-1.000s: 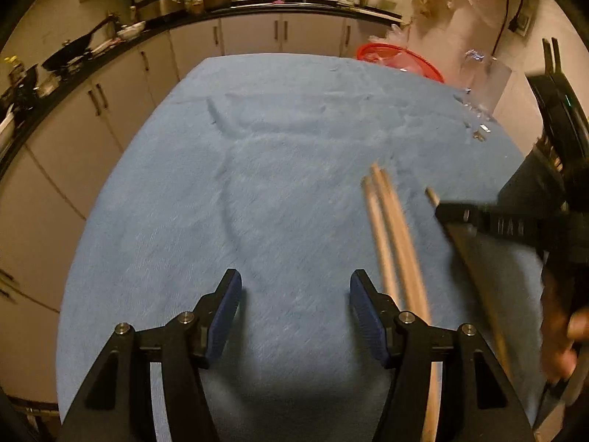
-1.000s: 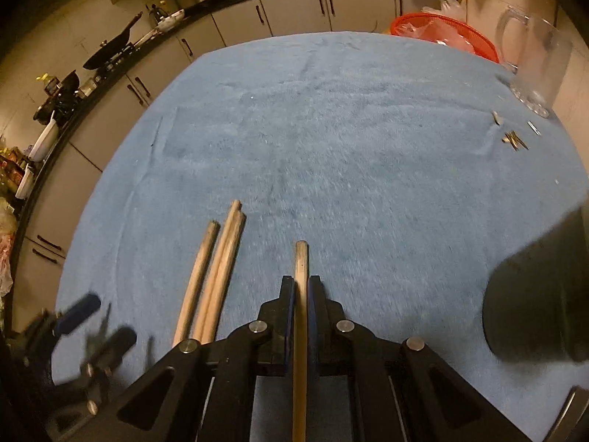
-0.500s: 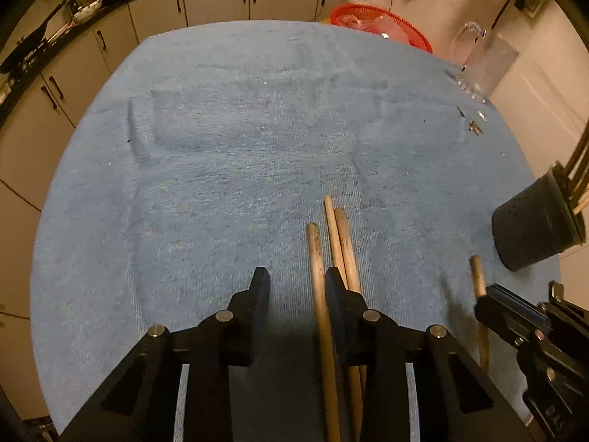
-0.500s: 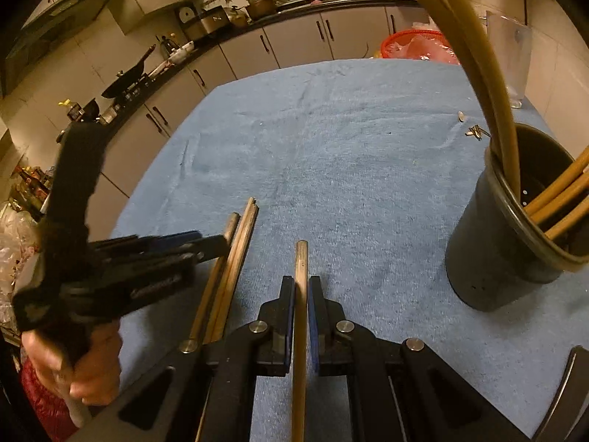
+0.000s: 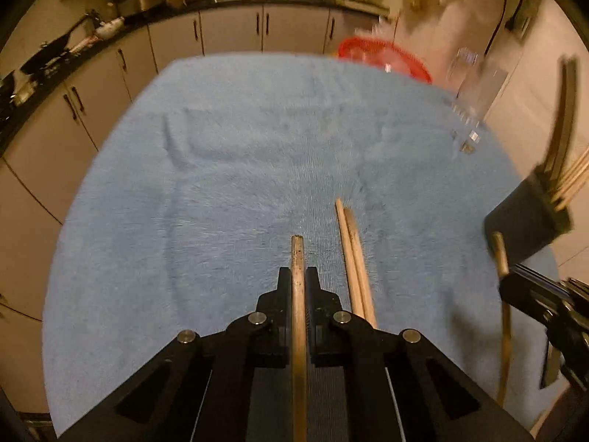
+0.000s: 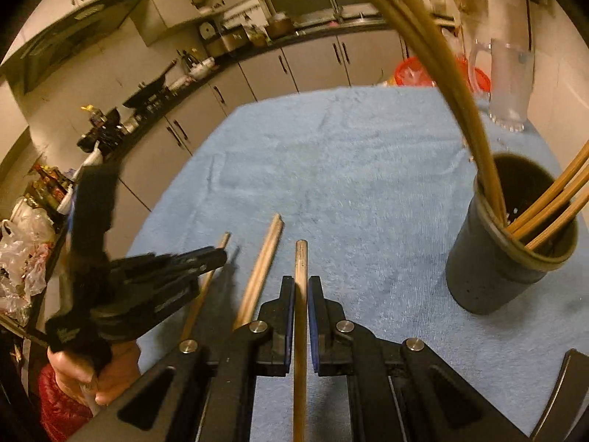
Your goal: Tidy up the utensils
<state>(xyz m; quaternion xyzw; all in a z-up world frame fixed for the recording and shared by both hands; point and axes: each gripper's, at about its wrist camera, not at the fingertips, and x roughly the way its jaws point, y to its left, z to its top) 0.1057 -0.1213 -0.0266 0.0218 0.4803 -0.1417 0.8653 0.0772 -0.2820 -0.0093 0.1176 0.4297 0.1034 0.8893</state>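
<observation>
- Nearest you in the left wrist view, your left tongs (image 5: pixel 299 276) are closed tight on a single wooden chopstick (image 5: pixel 297 258), which runs straight forward between the two black fingers (image 5: pixel 283 283) and pokes out just past their tips.
- In the right wrist view your right tongs (image 6: pixel 301 285) are likewise clamped on a second wooden chopstick (image 6: pixel 300 258), gripped between the blue-padded fingers (image 6: pixel 289 294), its blunt end just ahead of the tips.
- Just to the right of your left tongs, a pair of loose wooden chopsticks (image 5: pixel 351 250) lies side by side on the blue towel-covered surface (image 5: pixel 239 169), touching each other along their length; the right wrist view shows the same pair just left of your right tongs.
- Your left hand (image 6: pixel 99 372) shows at the lower left of the right wrist view, wrapped round the handle of the left tool.
- At the right edge of the left wrist view, the right tongs and their chopstick appear, blurred, close in front of the holder.
- Further out, to the right of your right tongs, a dark cylindrical utensil holder (image 6: pixel 504 258) stands upright on the towel, with several long wooden chopsticks leaning out of its open top.
- Beyond it, near the far right edge of the surface, stands a clear glass jug (image 6: pixel 510 81), with a few small bits lying on the towel near its base.
- Behind the jug, past the far edge, sits a red plastic basket (image 5: pixel 383 55).
- At the back, pale kitchen cabinets (image 5: pixel 228 33) run under a dark worktop crowded with pots and pans.
</observation>
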